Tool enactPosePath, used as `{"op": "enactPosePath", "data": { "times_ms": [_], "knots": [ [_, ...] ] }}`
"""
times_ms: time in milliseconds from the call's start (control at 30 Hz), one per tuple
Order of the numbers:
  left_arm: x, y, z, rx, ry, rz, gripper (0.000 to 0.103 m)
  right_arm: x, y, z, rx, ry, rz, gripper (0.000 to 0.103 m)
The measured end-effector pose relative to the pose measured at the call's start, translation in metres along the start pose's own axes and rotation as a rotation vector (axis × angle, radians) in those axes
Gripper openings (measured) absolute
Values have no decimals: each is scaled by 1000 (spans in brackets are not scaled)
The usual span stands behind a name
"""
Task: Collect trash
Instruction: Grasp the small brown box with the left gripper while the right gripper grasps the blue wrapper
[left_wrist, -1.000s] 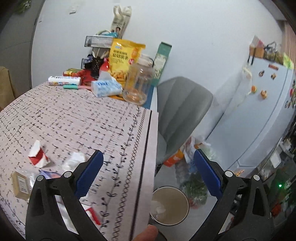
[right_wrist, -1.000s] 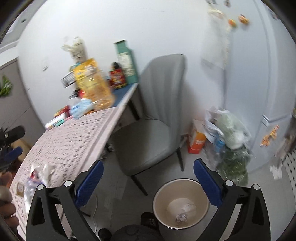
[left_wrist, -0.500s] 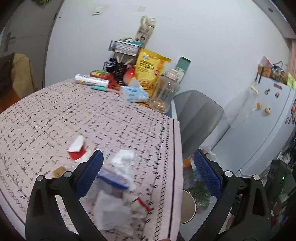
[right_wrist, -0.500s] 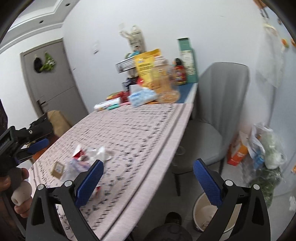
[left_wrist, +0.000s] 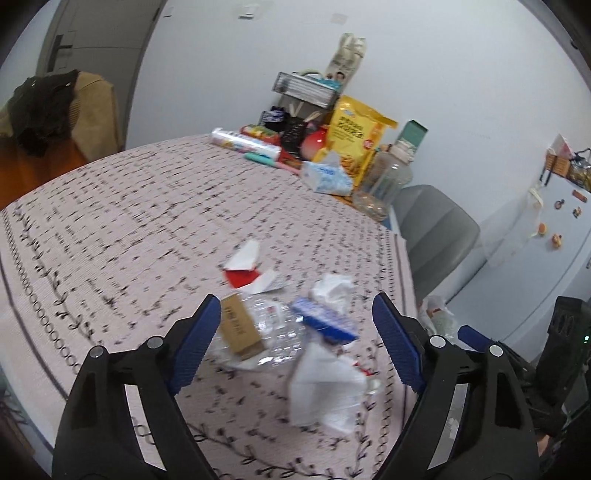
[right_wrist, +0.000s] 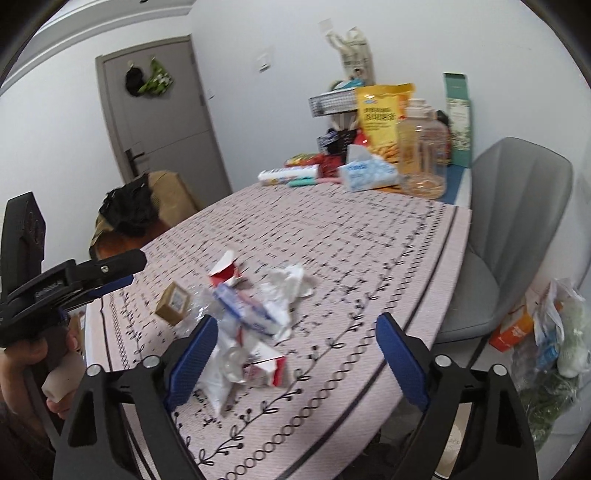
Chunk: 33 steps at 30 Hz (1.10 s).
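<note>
A heap of trash lies on the patterned tablecloth (left_wrist: 110, 221) near its front right edge: a small brown box (left_wrist: 240, 328), a crushed clear plastic bottle (left_wrist: 275, 332), a blue and white wrapper (left_wrist: 325, 321), white crumpled tissue (left_wrist: 325, 387), and a red and white torn carton (left_wrist: 245, 271). My left gripper (left_wrist: 295, 339) is open and empty, just short of the heap. My right gripper (right_wrist: 295, 354) is open and empty, with the heap's near end (right_wrist: 243, 354) between its fingers. The brown box (right_wrist: 173, 302) shows to the left.
Snack bags (left_wrist: 354, 136), a tissue pack (left_wrist: 325, 177) and a clear jar (left_wrist: 384, 184) crowd the table's far end. A grey chair (right_wrist: 509, 229) stands at the right. Bags of groceries (right_wrist: 554, 332) lie on the floor by it. A bin rim (right_wrist: 454, 446) shows under the table edge.
Both grippers have swung from the floor bin and chair up toward the trash heap on the table. The heap now sits closer in both views. Both stay open.
</note>
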<state>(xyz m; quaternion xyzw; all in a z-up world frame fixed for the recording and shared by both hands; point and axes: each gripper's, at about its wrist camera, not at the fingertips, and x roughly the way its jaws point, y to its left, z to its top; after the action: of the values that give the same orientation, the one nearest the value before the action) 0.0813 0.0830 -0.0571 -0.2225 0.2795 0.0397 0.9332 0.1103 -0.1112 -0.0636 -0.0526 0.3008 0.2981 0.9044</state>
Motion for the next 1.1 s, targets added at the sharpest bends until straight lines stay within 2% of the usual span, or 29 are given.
{"op": "enactPosePath", "data": {
  "times_ms": [300, 600, 700, 833, 1100],
  "knots": [
    [21, 45, -13, -111, 64, 33, 76, 18, 15, 0, -35, 50, 42, 76],
    [40, 50, -17, -139, 100, 21, 66, 34, 17, 2, -39, 90, 55, 70],
    [52, 48, -16, -147, 125, 20, 56, 44, 21, 5, -59, 113, 63, 66],
    [62, 47, -17, -153, 159, 31, 28, 59, 27, 9, -88, 143, 73, 63],
    [39, 50, -8, -150, 103, 35, 28, 88, 43, 15, -150, 202, 92, 55]
  ]
}}
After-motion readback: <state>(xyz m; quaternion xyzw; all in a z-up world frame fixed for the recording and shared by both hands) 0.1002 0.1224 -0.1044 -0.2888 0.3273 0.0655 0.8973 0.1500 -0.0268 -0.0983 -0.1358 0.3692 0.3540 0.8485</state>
